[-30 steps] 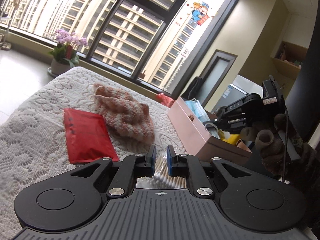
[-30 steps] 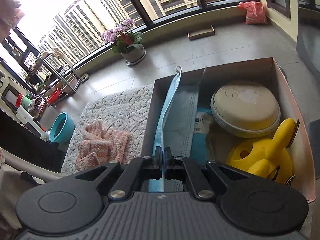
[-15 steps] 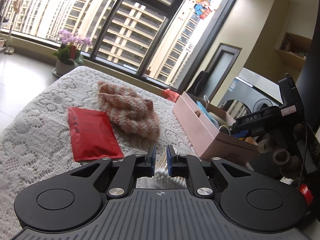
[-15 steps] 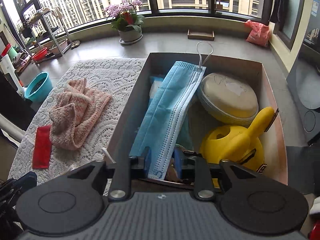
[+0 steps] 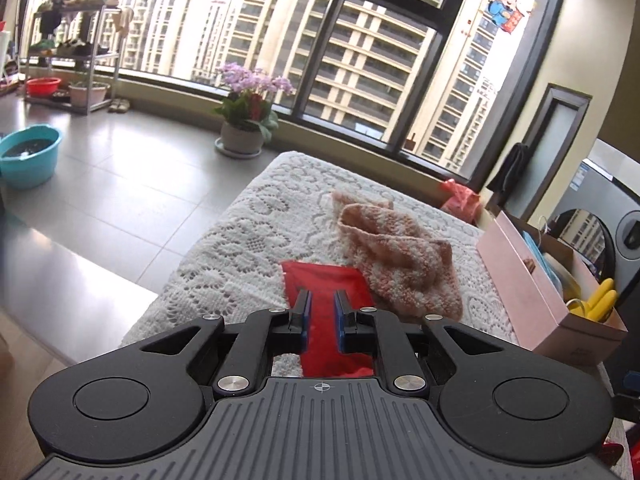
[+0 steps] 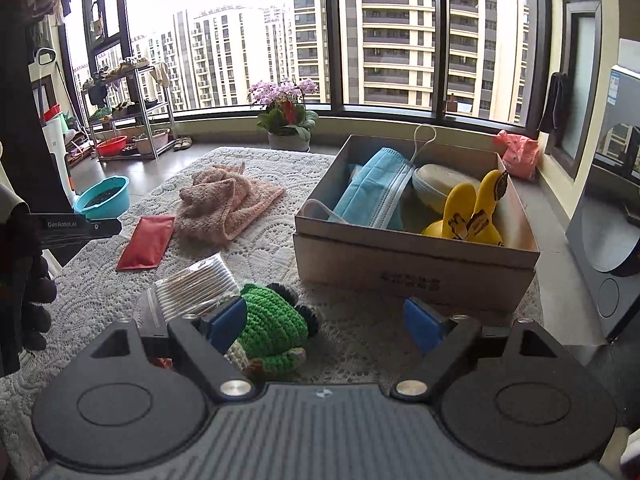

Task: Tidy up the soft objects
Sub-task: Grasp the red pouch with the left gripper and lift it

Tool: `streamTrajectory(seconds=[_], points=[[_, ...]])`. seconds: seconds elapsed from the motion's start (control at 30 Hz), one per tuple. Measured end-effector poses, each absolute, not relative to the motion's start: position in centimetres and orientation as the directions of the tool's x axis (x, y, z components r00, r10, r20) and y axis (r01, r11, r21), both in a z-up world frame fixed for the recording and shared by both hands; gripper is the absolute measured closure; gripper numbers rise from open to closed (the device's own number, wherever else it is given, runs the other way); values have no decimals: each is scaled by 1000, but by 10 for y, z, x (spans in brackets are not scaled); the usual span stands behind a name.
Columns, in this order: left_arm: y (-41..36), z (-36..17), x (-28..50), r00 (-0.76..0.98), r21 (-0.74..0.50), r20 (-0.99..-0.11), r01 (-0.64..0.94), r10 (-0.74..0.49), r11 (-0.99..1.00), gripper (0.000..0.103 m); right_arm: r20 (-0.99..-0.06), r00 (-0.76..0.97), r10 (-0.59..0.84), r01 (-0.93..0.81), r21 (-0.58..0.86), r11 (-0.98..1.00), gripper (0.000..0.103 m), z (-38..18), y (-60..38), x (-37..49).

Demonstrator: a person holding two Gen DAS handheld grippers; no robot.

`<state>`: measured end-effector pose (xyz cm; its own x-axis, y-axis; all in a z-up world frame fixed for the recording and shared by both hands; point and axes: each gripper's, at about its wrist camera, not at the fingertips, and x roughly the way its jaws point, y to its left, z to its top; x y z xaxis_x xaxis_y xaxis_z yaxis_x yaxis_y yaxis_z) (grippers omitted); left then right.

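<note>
A cardboard box (image 6: 416, 268) on the lace-covered table holds a blue face mask (image 6: 374, 190), a round cream case (image 6: 440, 184) and a yellow toy (image 6: 472, 216). A pink knitted cloth (image 6: 224, 204) and a red pouch (image 6: 146, 242) lie to its left. A green crochet toy (image 6: 272, 324) and a pack of cotton swabs (image 6: 196, 284) lie near my right gripper (image 6: 326, 322), which is wide open and empty. My left gripper (image 5: 320, 316) hovers over the red pouch (image 5: 328, 304), jaws slightly apart, holding nothing. The pink cloth (image 5: 396, 264) and box (image 5: 536, 292) lie beyond.
The table's left edge (image 5: 188, 264) drops to a tiled floor with a teal basin (image 5: 28, 156) and a flower pot (image 5: 244, 136). A washing machine (image 6: 608, 216) stands right of the box. A pink bag (image 6: 518, 154) sits by the window.
My right gripper let go of the blue mask in the box, opened wide and pulled back over the green toy. My left gripper swung left from the cotton swabs to above the red pouch.
</note>
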<state>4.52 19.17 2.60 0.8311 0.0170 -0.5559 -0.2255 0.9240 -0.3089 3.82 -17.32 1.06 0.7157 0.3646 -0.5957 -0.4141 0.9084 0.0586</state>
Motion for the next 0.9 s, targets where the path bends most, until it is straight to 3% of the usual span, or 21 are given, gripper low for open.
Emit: streamTrajectory(seconds=[0.13,0.33,0.53,0.6,0.73,0.9], points=[[193,35,59,826,-301,-563,-178,-23,937,90,-587,730,351,-385,72,920,16,-14,-179,16],[163,41,94,781,-315,-614,-109,-115,943,90,-570,722,393,-326,221,919,16,-30,-201,18],[130,34,81,758,-263,-619,49,-208,963,88,-565,716,410,-299,282,912,16,-44,-210,16],[128,32,71,761,-186,-627,59,-165,981,85,-568,712,413,-296,290,910,16,-45,-210,16],[139,28,56,777,-18,-628,-64,38,998,85,-565,719,405,-297,277,914,16,-45,-207,14],[162,27,64,756,-70,-652,-140,61,988,85,-570,720,396,-292,269,918,16,-47,-205,14]])
